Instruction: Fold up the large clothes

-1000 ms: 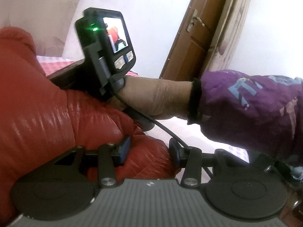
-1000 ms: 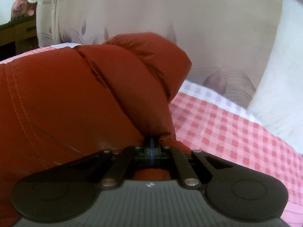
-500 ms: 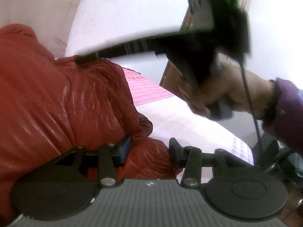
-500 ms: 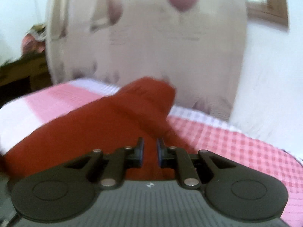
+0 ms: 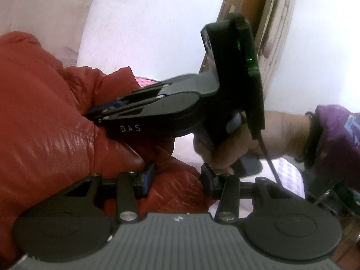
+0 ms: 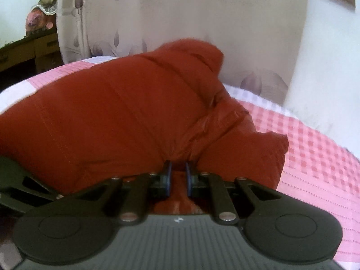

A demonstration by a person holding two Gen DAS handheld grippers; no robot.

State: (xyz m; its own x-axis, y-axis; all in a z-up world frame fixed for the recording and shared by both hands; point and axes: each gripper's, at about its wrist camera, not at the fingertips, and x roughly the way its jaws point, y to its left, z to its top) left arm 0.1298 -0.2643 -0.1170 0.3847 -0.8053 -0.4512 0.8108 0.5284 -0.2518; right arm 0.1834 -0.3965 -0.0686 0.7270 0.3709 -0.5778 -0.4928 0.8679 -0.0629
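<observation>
A puffy red padded jacket (image 5: 45,117) lies bunched on a pink checked bed; it also fills the right wrist view (image 6: 117,117). My left gripper (image 5: 177,178) is open, its jaws wide apart, with a fold of the jacket lying between them. My right gripper (image 6: 178,176) has its jaws narrowly apart with red jacket fabric pinched between the pads. In the left wrist view the right gripper (image 5: 105,112) reaches in from the right, held by a hand in a purple sleeve (image 5: 337,139), its tips pressed into the jacket.
The pink checked bedsheet (image 6: 315,157) extends to the right of the jacket. A pale floral curtain (image 6: 180,18) hangs behind the bed. A wooden cabinet (image 6: 24,54) stands at far left. A brown door (image 5: 247,4) is behind the right gripper.
The right gripper let go of the jacket's edge, swung up and away, then came back down and closed on a fold lower on the jacket. The left gripper stayed open in place.
</observation>
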